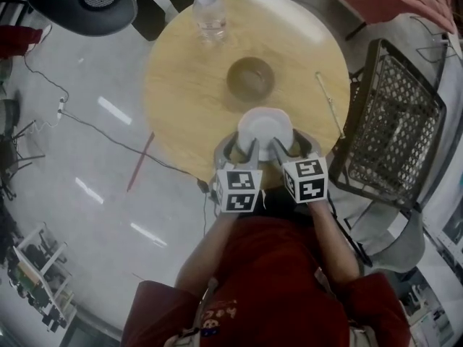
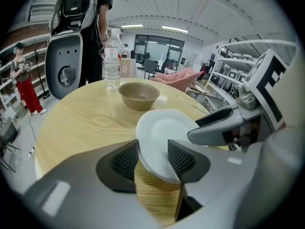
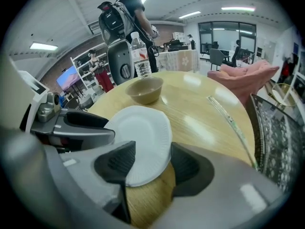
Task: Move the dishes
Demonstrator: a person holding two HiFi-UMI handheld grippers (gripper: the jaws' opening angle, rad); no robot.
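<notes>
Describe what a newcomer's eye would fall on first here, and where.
A round white paper plate at the near edge of the round pale wooden table stands out, the left gripper and right gripper straddling its rim, jaws apart. Beyond it sit a brown bowl mid-table and a clear plastic water bottle at the far edge.
</notes>
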